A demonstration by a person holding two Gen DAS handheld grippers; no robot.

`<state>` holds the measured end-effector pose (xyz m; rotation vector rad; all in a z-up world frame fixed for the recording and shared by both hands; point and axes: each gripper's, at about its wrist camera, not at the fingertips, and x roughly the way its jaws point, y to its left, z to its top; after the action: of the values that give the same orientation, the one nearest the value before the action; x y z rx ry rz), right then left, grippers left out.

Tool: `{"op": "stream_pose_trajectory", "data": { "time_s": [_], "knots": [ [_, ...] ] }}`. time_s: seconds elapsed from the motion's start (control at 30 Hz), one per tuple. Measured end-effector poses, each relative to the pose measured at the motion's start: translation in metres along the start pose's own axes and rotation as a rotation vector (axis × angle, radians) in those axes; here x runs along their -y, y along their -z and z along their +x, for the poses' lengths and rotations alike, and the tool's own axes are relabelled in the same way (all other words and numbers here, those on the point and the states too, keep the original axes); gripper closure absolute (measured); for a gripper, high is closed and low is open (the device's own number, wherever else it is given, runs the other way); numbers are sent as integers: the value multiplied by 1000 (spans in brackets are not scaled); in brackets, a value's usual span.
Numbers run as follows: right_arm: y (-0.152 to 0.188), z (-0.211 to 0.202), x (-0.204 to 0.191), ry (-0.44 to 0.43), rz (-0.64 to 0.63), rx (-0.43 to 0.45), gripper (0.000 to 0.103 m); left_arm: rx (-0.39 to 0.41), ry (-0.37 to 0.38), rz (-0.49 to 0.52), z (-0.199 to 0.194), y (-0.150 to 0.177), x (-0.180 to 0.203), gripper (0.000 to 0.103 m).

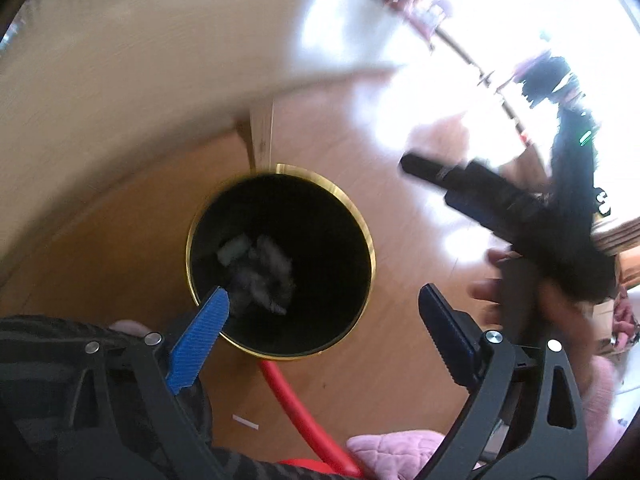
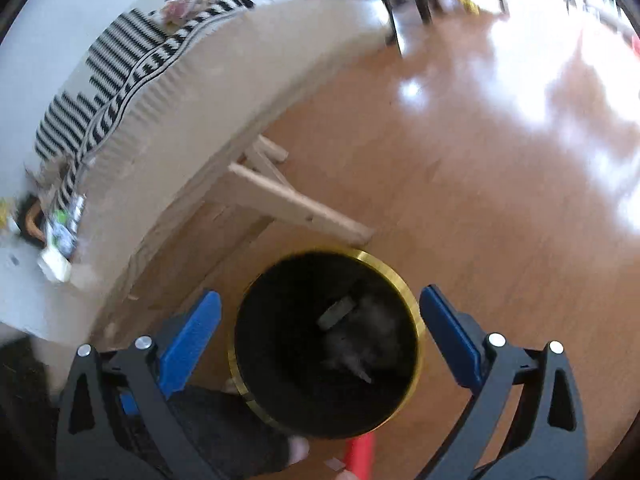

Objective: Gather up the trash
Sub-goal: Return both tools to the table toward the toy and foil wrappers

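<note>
Trash [image 1: 256, 272], crumpled grey scraps, is lying at the bottom of a black, gold-rimmed bin [image 1: 370, 248] standing on the wooden floor [image 1: 400, 360]. Left hand-held gripper [image 1: 324, 312] and right hand-held gripper [image 2: 320, 316] are hovering above it, jaws spread wide, gripping nothing. A red tube [image 1: 296, 412] is lying at the bin's six o'clock.

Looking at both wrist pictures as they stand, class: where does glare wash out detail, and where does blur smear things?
Left wrist: window glare bleaches the floor at upper right; the right gripper is smeared by motion. Right wrist: glare streaks the floor; the striped cloth bends with the fisheye; trash in the bin is dim, soft.
</note>
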<state>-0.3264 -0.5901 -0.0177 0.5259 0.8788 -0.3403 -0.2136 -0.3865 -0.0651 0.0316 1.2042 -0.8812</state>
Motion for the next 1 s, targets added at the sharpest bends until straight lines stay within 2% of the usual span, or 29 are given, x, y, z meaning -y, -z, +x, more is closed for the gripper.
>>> {"op": "stream_pose_trajectory", "data": {
  "time_s": [0.03, 0.1, 0.17, 0.23, 0.3, 0.43, 0.5, 0.6, 0.67, 0.8, 0.87, 1.0],
  "knots": [
    [0, -5, -9, -24, -37, 24, 7, 62, -18, 18, -22, -1, -3, 10],
    [-5, -11, -33, -88, -96, 45, 7, 174, -119, 58, -57, -2, -12, 6],
    [-11, -14, -60, -134, -139, 73, 7, 306, -341, 107, -96, -2, -32, 6],
    [-17, -12, -94, -175, -179, 97, 7, 369, -499, 70, -125, -2, -61, 6],
    [-23, -8, -127, -208, -219, 109, 7, 402, -564, -34, -153, -1, -101, 6],
    [-35, 1, -204, -286, -323, 133, 7, 437, -643, -269, -206, 4, -188, 6],
    [-42, 4, -237, -308, -371, 140, 7, 452, -665, -345, -228, 6, -224, 6],
    [-49, 16, -281, -308, -429, 129, 7, 438, -683, -377, -246, 0, -258, 6],
    [-57, 32, -310, -324, -441, 80, 7, 427, -702, -370, -249, -13, -278, 6],
    [-69, 59, -359, -330, -461, 45, 7, 419, -647, -354, -246, -35, -302, 6],
    [-72, 75, -387, -336, -492, 25, 7, 409, -650, -373, -235, -46, -321, 6],
    [-76, 107, -426, -337, -528, -30, 22, 397, -602, -387, -213, -54, -339, 6]
  ]
}}
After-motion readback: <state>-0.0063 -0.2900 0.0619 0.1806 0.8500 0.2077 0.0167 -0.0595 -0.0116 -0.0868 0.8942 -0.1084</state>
